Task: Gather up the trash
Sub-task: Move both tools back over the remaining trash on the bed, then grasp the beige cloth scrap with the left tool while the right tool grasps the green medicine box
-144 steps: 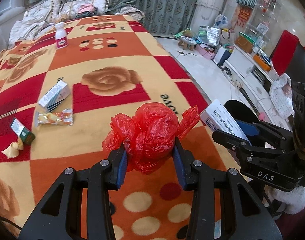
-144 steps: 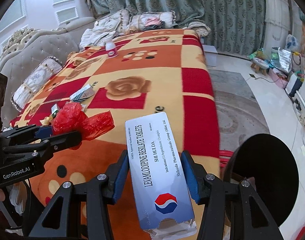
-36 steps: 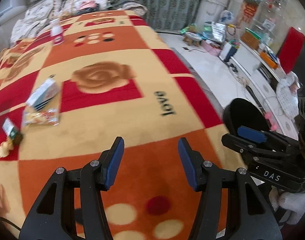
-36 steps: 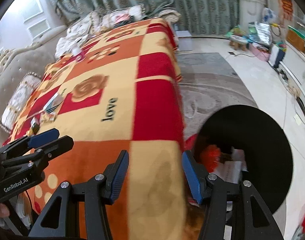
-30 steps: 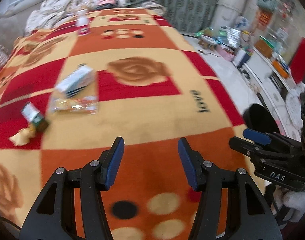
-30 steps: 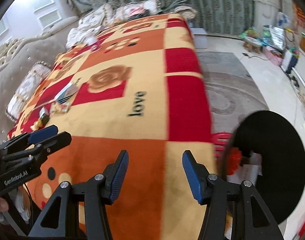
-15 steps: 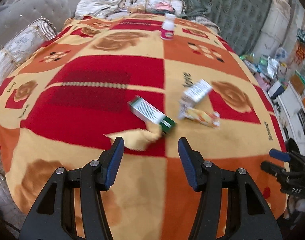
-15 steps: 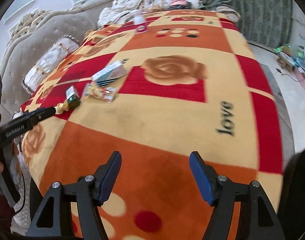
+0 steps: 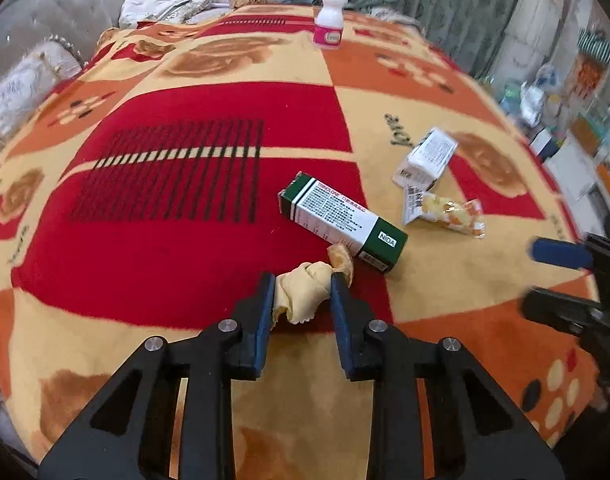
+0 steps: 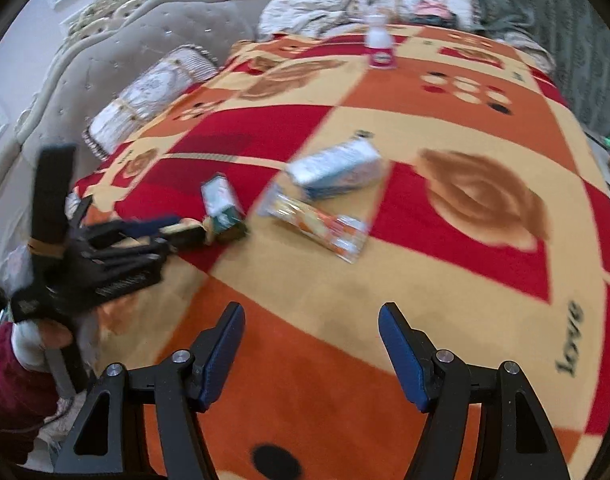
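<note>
Left gripper (image 9: 301,292) on yellow wad, right gripper (image 10: 311,320) spread wide, holding nothing, over the blanket (image 9: 177,248).

Blanket: red/orange/cream checks, covers the bed. White carton (image 9: 427,158) at 2 o'clock in the left view, long axis toward 1 o'clock. Green-and-white box (image 9: 341,226) lies flat, long axis 10-to-4, green end at 4, touching the wad. Snack wrapper (image 9: 445,210) just beside the carton, long axis 9-to-4. Yellow crumpled wad (image 9: 305,292) sits on the blanket between the left pads (image 9: 267,300), both touching it, tail toward 1 o'clock. Pink-label bottle (image 9: 328,26) upright at 12, well apart.
</note>
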{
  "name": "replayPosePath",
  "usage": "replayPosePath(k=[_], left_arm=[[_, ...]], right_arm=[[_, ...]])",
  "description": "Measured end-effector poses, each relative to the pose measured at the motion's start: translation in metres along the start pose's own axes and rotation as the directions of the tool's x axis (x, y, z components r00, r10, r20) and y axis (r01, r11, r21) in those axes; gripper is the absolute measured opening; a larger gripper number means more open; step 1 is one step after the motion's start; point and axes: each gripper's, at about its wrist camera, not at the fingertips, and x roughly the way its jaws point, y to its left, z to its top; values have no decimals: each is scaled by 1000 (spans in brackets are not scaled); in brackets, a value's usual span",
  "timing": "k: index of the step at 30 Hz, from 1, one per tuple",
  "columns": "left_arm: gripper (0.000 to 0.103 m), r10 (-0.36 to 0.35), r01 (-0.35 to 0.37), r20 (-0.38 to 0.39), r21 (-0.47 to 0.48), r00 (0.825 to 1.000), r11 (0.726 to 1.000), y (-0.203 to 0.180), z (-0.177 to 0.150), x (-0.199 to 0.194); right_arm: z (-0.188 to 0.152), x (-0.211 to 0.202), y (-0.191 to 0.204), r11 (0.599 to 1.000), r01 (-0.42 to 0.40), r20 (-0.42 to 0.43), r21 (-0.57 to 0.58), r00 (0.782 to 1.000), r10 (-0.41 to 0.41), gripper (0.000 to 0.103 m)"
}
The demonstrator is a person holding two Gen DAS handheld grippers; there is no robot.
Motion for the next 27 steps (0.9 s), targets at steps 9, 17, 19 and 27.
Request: replayPosePath(k=[9, 17, 19, 27], left_arm=[[23, 3, 4, 40, -172, 999, 985, 47, -20, -42], [23, -8, 21, 64, -216, 998, 976, 50, -28, -49], [23, -14, 28, 67, -210, 998, 977, 45, -28, -49], [23, -63, 75, 77, -151, 995, 986, -1, -27, -47]], right_arm=[[48, 47, 63, 985, -14, -7, -174, 1000, 13, 49], [73, 107, 88, 963, 42, -80, -267, 995, -66, 27], [70, 104, 85, 965, 34, -71, -260, 996, -54, 26], [29, 44, 58, 981, 36, -18, -191, 999, -40, 25]])
